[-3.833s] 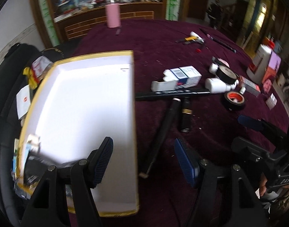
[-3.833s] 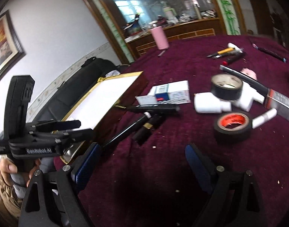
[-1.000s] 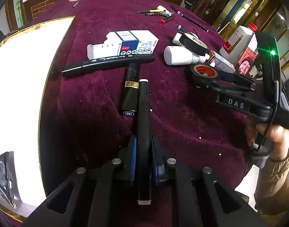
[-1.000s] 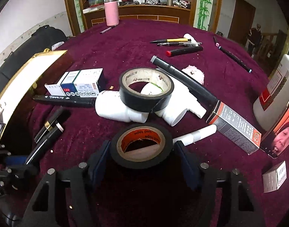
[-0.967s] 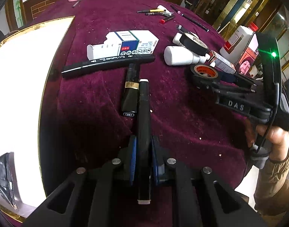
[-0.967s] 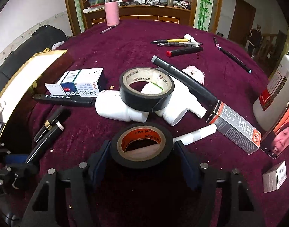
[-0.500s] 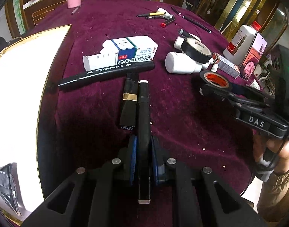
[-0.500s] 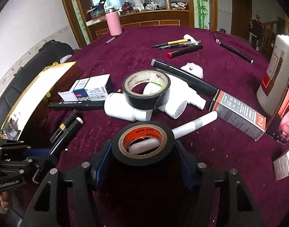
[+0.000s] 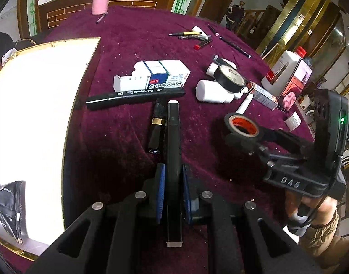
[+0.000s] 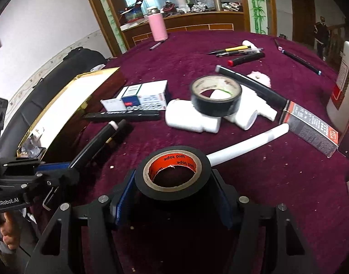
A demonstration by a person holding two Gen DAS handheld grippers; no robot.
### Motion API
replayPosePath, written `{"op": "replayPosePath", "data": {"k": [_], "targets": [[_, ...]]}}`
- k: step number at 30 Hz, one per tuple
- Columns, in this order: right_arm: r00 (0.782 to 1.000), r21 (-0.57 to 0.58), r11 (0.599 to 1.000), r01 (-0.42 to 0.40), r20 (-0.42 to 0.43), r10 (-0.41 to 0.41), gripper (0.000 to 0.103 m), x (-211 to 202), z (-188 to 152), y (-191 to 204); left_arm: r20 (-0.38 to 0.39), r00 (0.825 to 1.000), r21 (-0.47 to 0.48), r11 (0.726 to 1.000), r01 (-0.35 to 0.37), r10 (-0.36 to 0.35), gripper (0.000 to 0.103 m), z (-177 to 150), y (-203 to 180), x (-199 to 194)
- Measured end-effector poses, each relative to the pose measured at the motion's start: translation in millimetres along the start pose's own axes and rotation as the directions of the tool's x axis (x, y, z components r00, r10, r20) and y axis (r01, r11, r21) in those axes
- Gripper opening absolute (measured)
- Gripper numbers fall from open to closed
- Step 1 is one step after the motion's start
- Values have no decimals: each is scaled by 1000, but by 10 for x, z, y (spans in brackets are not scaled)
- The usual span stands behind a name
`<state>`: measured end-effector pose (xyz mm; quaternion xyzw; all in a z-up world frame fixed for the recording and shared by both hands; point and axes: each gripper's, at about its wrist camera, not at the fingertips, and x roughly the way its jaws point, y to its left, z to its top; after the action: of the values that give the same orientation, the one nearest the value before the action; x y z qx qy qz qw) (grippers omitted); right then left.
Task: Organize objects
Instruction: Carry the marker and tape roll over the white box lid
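Observation:
My left gripper (image 9: 173, 191) is shut on a black marker with white end caps (image 9: 173, 137), which points away from me over the maroon cloth. Just left of it on the cloth lies a black lipstick with a gold band (image 9: 157, 125). My right gripper (image 10: 174, 196) is shut on a black tape roll with an orange core (image 10: 174, 171), seen in the left wrist view as the same tape roll (image 9: 241, 126) at the right. The white-lined box with a gold rim (image 9: 67, 137) lies to the left, and a black packet (image 9: 7, 203) sits in its near corner.
A long black marker (image 9: 133, 96) and a blue-and-white carton (image 9: 156, 76) lie beyond the lipstick. A second black tape roll (image 10: 215, 96) rests on white bottles (image 10: 192, 119). A white stick (image 10: 247, 145), a dark carton (image 10: 311, 127), pens (image 10: 236, 50), a pink bottle (image 10: 157, 27) and a white jug (image 9: 281, 68) stand farther off.
The right gripper's pads have closed onto the orange-core tape roll, and it has shifted nearer the left gripper. The left gripper has risen a little with the marker; the lipstick stays on the cloth.

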<state>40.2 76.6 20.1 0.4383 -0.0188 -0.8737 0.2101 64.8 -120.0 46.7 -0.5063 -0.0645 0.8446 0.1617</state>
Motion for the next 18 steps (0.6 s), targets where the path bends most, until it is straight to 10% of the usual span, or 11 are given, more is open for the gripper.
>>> {"op": "replayPosePath", "data": {"k": [18], "targets": [[999, -50, 997, -51, 14, 52, 68, -43, -6, 283, 77, 996, -31, 999, -32, 35, 14, 54, 115, -290]]}}
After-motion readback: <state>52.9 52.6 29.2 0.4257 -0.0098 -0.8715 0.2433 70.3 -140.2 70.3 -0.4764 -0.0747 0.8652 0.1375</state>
